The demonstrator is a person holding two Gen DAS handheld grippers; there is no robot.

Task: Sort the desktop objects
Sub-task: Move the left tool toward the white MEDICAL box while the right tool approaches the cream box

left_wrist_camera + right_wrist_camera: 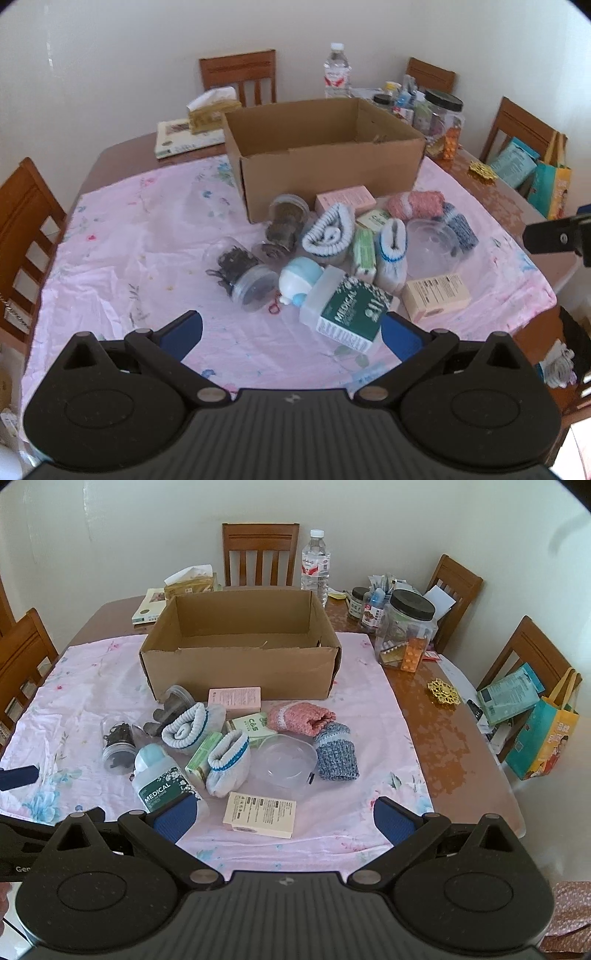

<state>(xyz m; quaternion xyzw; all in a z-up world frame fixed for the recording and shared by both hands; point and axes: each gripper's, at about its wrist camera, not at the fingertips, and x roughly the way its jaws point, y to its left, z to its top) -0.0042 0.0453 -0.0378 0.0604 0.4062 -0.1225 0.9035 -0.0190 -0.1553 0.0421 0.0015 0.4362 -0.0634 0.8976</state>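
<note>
The floor of the cardboard box (240,653) is only partly visible past its near wall, and what shows holds nothing clear enough to name. The labels on the small cartons are mostly too small to read; the contents of the two clear jars (240,273) lying just in front of the box are dark and indistinct. In front of the box, on the pink cloth (92,686), a heap of rolled socks (334,751), cartons, a clear lidded tub (286,762) and a green "MEDICAL" pack (166,788) lie touching one another; a cream carton (260,814) lies nearest, apart from the heap. Behind the box stand a water bottle (315,565) and a tissue box (190,581). The left gripper (291,330) and right gripper (282,818) both hover with fingers spread wide, holding nothing.
</note>
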